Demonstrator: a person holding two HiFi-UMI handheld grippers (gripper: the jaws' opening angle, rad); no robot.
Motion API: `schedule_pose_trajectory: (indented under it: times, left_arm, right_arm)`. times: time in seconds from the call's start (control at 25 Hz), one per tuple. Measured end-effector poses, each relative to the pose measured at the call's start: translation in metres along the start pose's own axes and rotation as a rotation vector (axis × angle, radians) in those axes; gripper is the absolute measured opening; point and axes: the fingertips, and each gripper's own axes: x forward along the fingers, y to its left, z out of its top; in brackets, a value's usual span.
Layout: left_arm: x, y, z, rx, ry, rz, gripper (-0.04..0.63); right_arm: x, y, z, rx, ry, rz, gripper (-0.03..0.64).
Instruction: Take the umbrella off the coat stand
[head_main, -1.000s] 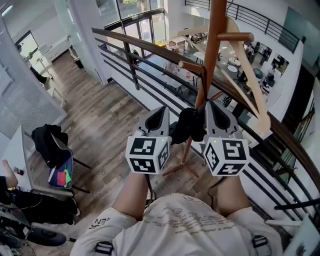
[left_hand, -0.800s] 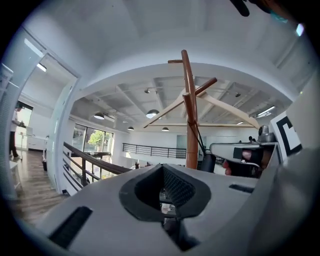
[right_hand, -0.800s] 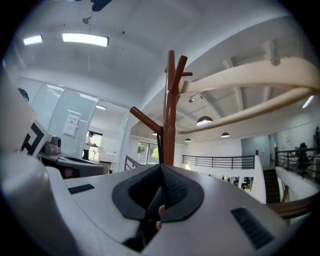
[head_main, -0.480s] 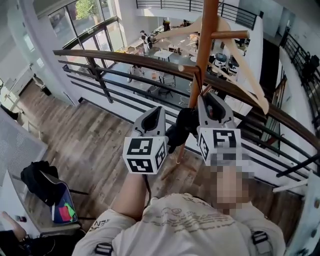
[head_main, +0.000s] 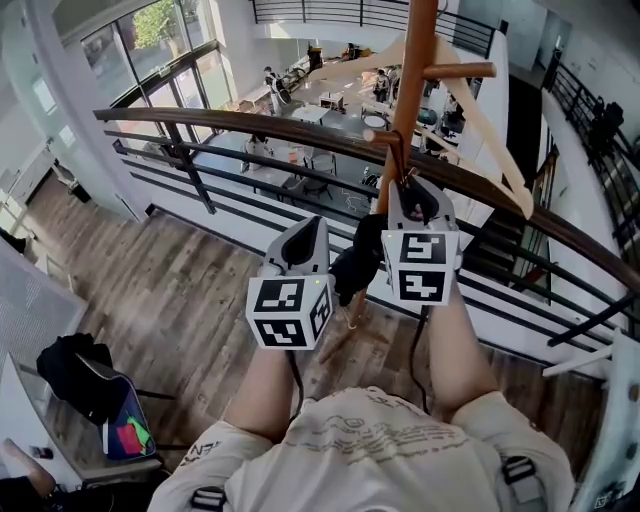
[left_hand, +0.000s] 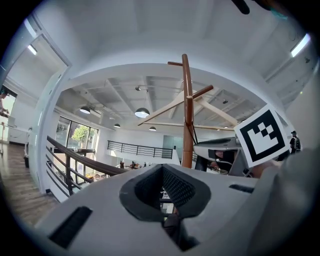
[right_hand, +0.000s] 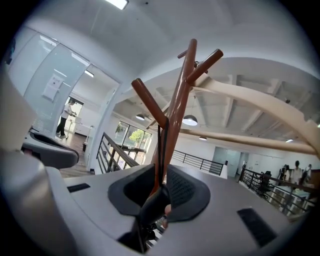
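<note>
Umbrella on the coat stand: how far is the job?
Done: the right gripper is shut on the umbrella. In hand: its strap, hanging from a peg of the coat stand. Left: lifting it clear. The left gripper is shut, holding nothing.

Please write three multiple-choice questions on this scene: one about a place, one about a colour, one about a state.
1. Where does the umbrella hang?
A. on the coat stand
B. on the railing
C. on a chair

2. What colour is the umbrella?
A. red
B. black
C. yellow

3. How is the right gripper?
A. open and empty
B. shut on the umbrella
C. out of view

Answers:
1 A: its strap runs up to a peg of the stand.
2 B: it shows black in the head view.
3 B: the right gripper view shows the jaws closed on the dark umbrella.
</note>
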Motion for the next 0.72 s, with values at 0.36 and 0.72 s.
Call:
schedule_pose_trajectory:
  times: [0.36,0.72]
  left_arm:
    - [-0.005,0.007,-0.003,-0.014,-0.004,0.046,-0.002]
    - [-0.015,0.011,-0.001,-0.011,-0.009,0.078,-0.003]
  right_arm:
    - [0.004,-0.002,-0.005,0.028,0.020,0.019,0.005]
    - [-0.005,0.003,0.005,0.142,-0.023,0.108,0.005]
